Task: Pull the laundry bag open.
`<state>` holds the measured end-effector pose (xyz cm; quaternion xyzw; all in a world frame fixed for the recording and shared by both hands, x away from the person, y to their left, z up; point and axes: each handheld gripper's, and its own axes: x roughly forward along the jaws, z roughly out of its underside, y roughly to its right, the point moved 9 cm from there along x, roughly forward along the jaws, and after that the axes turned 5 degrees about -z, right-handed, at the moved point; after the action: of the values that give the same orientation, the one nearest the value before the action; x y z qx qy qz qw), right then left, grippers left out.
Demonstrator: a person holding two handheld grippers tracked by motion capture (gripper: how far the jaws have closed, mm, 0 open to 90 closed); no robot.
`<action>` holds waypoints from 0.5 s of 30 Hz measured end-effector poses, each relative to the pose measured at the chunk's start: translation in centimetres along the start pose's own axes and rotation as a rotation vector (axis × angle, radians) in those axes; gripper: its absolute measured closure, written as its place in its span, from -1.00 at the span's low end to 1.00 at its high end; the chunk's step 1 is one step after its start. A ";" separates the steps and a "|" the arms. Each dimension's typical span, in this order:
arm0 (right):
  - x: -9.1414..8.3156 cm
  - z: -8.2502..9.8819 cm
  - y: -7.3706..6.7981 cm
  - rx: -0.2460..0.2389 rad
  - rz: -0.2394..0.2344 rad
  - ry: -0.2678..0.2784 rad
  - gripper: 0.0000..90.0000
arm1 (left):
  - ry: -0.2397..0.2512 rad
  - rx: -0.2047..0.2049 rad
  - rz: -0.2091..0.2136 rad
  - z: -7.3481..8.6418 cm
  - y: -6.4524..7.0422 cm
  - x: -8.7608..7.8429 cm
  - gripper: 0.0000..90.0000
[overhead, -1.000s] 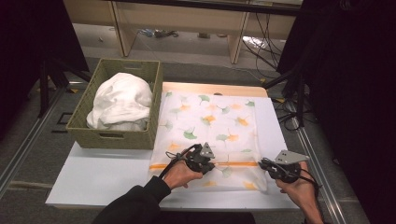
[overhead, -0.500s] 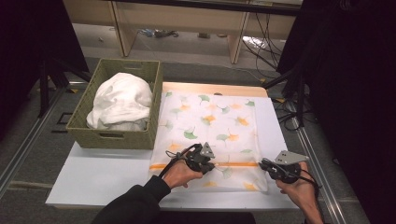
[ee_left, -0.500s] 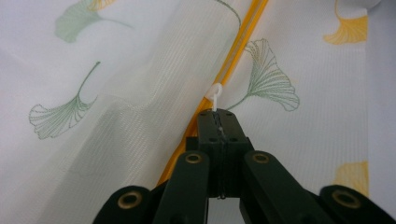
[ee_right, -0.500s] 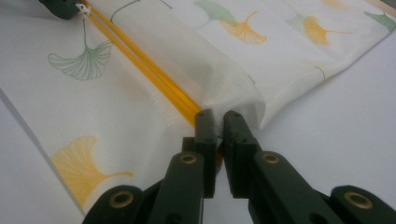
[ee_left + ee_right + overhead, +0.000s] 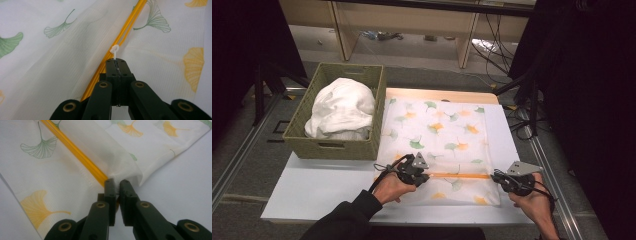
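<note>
left gripper [image 5: 116,62] is seen with its black jaws pressed together on a small white plastic zipper pull [image 5: 115,49], which sticks up just past the jaw tips. right gripper [image 5: 116,185] is clamped on the corner of a sheer white mesh bag printed with green and yellow ginkgo leaves [image 5: 439,145], a fold of the mesh being pinched between its jaws at the end of the zipper.

the mesh bag is laid flat on the white table [image 5: 322,192], just beside a woven olive-green basket [image 5: 337,147] in which a bundle of white cloth [image 5: 343,107] is heaped. a long yellow-orange zipper [image 5: 459,175] is run across the near part of the bag, its long axis lying from one gripper straight to the other, level with the near table edge.

from the left gripper, the zipper track is stretched away towards the right gripper; the pull is nearer to the left hand [image 5: 390,187], while the far end is anchored by the right hand [image 5: 532,202]. any coming slide of the pull is judged to depend on it being drawn along that line while the corner is held taut.
</note>
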<state>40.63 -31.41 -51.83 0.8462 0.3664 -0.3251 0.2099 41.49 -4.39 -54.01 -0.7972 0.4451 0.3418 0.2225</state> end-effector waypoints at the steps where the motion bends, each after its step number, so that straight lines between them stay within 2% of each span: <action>1: 0.0 0.0 -0.1 0.012 -0.010 -0.001 0.91 | -0.004 0.004 -0.003 0.1 -0.1 -0.2 0.99; 3: 0.1 0.1 0.0 0.005 -0.004 -0.005 0.91 | -0.001 0.002 -0.007 0.3 -0.2 -0.4 0.99; 4: 0.2 0.1 0.0 0.009 -0.014 -0.005 0.91 | 0.026 -0.050 -0.015 0.1 0.0 -0.3 0.99; 6: 0.2 0.2 0.0 -0.006 -0.015 -0.008 0.91 | 0.026 -0.032 -0.018 0.3 -0.3 -0.4 0.99; 7: 0.1 0.2 -0.1 0.013 -0.016 -0.012 0.91 | 0.006 -0.026 -0.018 0.6 -0.4 -0.6 0.99; 8: 0.2 0.2 0.0 0.002 -0.014 -0.007 0.91 | 0.003 -0.036 -0.016 0.8 -0.4 -0.6 0.99; 9: 0.2 0.2 0.0 0.007 -0.012 -0.006 0.91 | -0.017 -0.005 -0.014 1.1 -0.7 -0.8 0.99; 10: 0.2 0.2 0.2 -0.012 -0.010 -0.005 0.91 | -0.020 -0.009 -0.019 1.2 -0.7 -1.0 0.99; 11: 0.2 0.4 0.0 0.013 -0.010 -0.014 0.91 | 0.000 -0.031 -0.025 1.3 -0.8 -1.0 0.99; 13: 0.0 0.4 0.2 0.013 0.002 -0.016 0.91 | 0.008 -0.061 -0.038 1.5 -1.0 -1.2 0.99; 15: 0.1 0.5 0.2 0.010 -0.007 -0.012 0.91 | 0.011 -0.075 -0.043 1.9 -1.3 -1.7 0.99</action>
<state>40.65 -31.79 -52.16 0.8440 0.3663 -0.3329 0.2066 41.29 -1.53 -53.91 -0.8162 0.4162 0.3488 0.1971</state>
